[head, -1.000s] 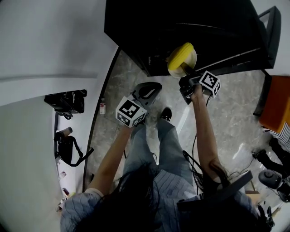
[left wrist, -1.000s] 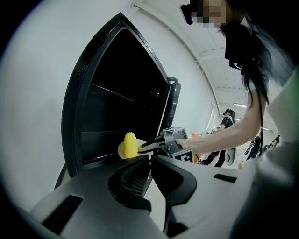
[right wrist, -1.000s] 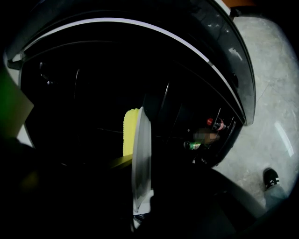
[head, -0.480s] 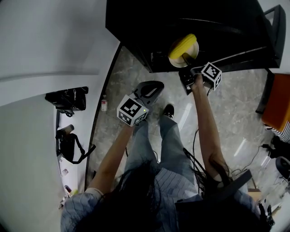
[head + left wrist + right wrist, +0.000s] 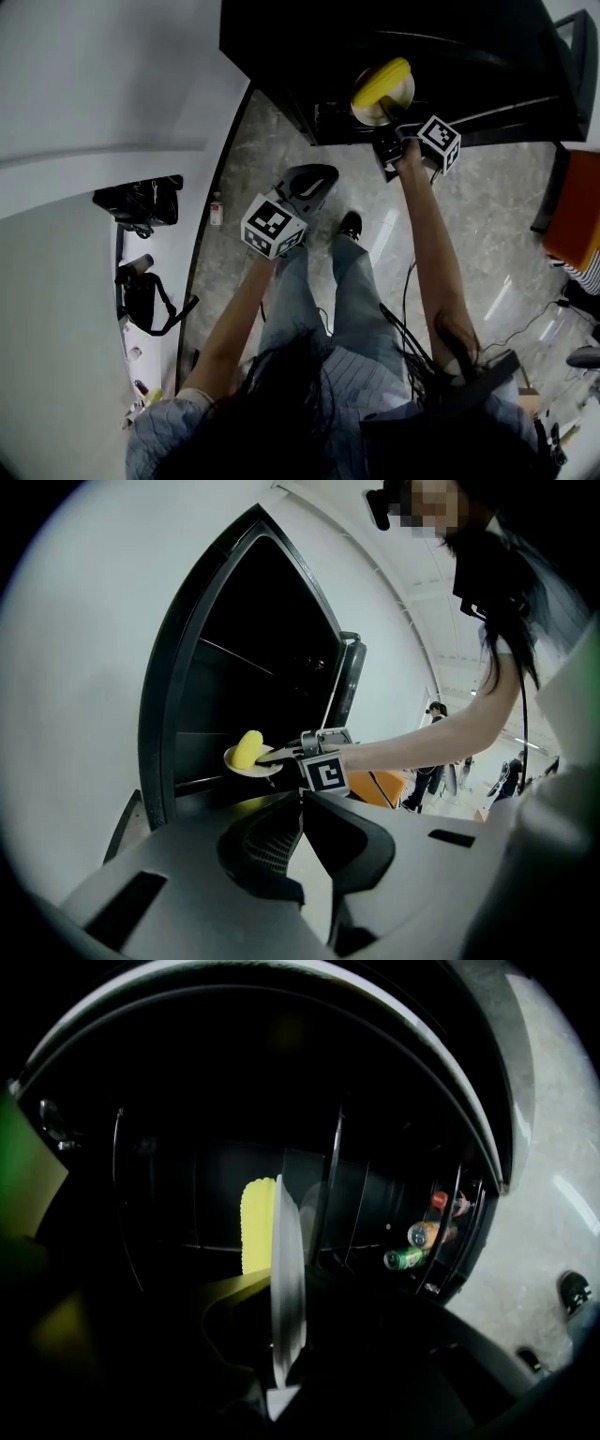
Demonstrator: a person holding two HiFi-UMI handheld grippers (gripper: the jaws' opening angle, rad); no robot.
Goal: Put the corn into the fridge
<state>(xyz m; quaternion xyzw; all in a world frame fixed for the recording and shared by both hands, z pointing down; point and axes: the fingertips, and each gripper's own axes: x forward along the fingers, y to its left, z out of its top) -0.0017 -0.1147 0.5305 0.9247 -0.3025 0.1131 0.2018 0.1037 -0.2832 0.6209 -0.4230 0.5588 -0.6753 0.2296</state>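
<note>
right gripper (image 5: 389,118): my fingers clamped on plate (image 5: 367,109) rim | I pushed corn (image 5: 381,80) toward 12 o'clock, into fridge (image 5: 281,42) mouth; set-down remained | left gripper (image 5: 321,176): fingers together, empty

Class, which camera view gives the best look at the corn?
The head view: the corn lies in full on its plate, seen from above at the fridge opening. The left gripper view shows it small and distant, from the side. In the right gripper view the plate, edge-on, hides part of it.
</note>
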